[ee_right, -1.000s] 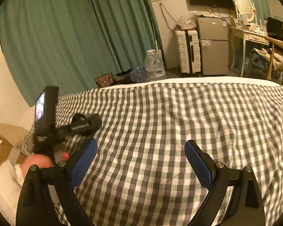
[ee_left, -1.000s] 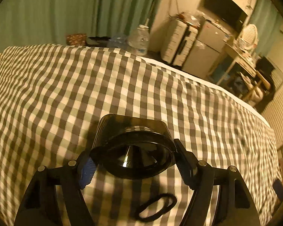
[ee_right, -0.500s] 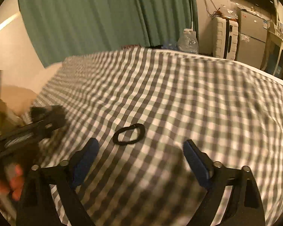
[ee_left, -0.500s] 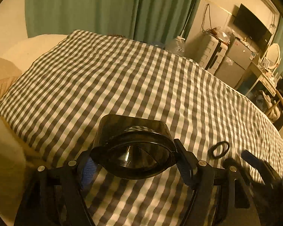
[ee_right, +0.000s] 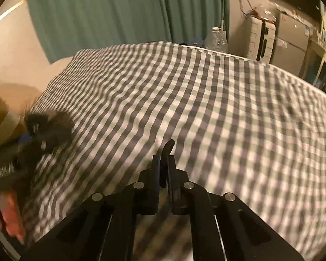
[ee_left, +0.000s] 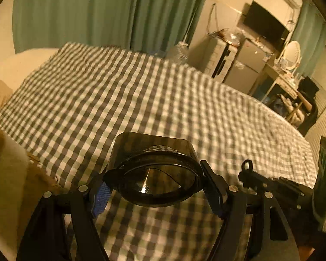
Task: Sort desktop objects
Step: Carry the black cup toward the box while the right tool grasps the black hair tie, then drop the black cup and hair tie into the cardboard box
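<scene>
Checked bedspread (ee_right: pixel 206 100) | right hand-held gripper (ee_right: pixel 163 163) pinching black band (ee_right: pixel 169 146) (folded)

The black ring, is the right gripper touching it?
Touching. In the right wrist view the right gripper is shut on the black ring, whose loop pokes out above the pads.

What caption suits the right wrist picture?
Right claw shut on a black hair tie above a checked bedspread.

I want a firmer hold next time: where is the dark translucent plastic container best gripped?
Grip the dark translucent plastic container across its round black rim, pads on opposite sides, coming from its open end, as the left gripper does; the body beyond is squarer and wider.
</scene>
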Motion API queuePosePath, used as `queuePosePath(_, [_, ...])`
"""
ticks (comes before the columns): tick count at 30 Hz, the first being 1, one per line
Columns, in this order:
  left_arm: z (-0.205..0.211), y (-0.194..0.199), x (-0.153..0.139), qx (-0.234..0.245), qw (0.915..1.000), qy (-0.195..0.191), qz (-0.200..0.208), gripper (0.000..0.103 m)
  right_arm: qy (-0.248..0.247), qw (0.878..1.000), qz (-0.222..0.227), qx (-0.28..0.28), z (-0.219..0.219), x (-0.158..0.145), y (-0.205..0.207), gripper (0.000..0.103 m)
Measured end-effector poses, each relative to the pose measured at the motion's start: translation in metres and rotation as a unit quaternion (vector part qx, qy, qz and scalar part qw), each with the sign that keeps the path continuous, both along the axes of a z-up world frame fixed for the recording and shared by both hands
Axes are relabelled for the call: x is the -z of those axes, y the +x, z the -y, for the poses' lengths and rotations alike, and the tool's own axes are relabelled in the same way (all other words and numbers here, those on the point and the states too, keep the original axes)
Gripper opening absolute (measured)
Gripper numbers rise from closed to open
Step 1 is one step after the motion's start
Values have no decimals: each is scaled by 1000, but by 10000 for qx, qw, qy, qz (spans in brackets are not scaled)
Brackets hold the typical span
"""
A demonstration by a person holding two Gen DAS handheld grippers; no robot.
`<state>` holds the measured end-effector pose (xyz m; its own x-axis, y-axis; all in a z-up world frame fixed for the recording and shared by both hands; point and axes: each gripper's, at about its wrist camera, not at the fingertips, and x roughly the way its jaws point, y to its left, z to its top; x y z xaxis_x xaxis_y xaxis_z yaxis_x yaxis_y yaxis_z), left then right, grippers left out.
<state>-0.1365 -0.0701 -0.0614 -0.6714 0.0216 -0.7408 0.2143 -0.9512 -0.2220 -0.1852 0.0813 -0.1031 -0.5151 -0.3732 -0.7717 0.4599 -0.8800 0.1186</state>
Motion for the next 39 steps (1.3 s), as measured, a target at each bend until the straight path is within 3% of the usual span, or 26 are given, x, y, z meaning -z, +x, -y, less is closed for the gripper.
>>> queuePosePath(5, [-1, 36, -41, 144, 9995, -98, -278, 75, -514, 9983, -238, -127, -2, -59, 53, 6])
queuePosePath(10, [31, 83, -101, 222, 9976, 278, -588, 76, -977, 9911, -591, -689, 47, -116, 108, 6])
queuePosePath(12, [56, 102, -123, 115, 9972, 239, -704, 76, -1144, 9863, -652, -988, 75, -135, 129, 6])
queuePosePath(17, [125, 148, -140, -373, 9963, -264, -733, 75, -1368, 9786, -486, -1461, 150, -146, 155, 6])
queuePosePath(19, [146, 164, -134, -480, 9955, -316, -756, 75, -1497, 9755, -279, -1586, 182, -140, 161, 6])
queuePosePath(23, [173, 176, -112, -626, 9926, -807, -657, 76, -1825, 9712, 87, -1528, 215, -119, 150, 8])
queuePosePath(24, [178, 176, -109, -685, 9923, -824, -624, 78, -1830, 9725, 134, -1433, 220, -117, 151, 17])
queuePosePath(25, [183, 175, -105, -765, 9919, -842, -557, 86, -1835, 9743, 170, -1299, 222, -116, 146, 30])
queuePosePath(26, [187, 175, -102, -812, 9919, -835, -505, 95, -1820, 9770, 122, -1104, 219, -117, 143, 63])
queuePosePath(27, [190, 175, -99, -878, 9920, -773, -474, 97, -1838, 9785, 32, -934, 211, -118, 139, 82])
queuePosePath(30, [196, 180, -96, -824, 9933, -505, -636, 102, -2028, 9761, -274, -734, 187, -130, 136, 85])
queuePosePath(39, [188, 187, -101, -1043, 9902, -581, -722, 103, -1531, 9841, -830, -342, 113, -159, 143, 90])
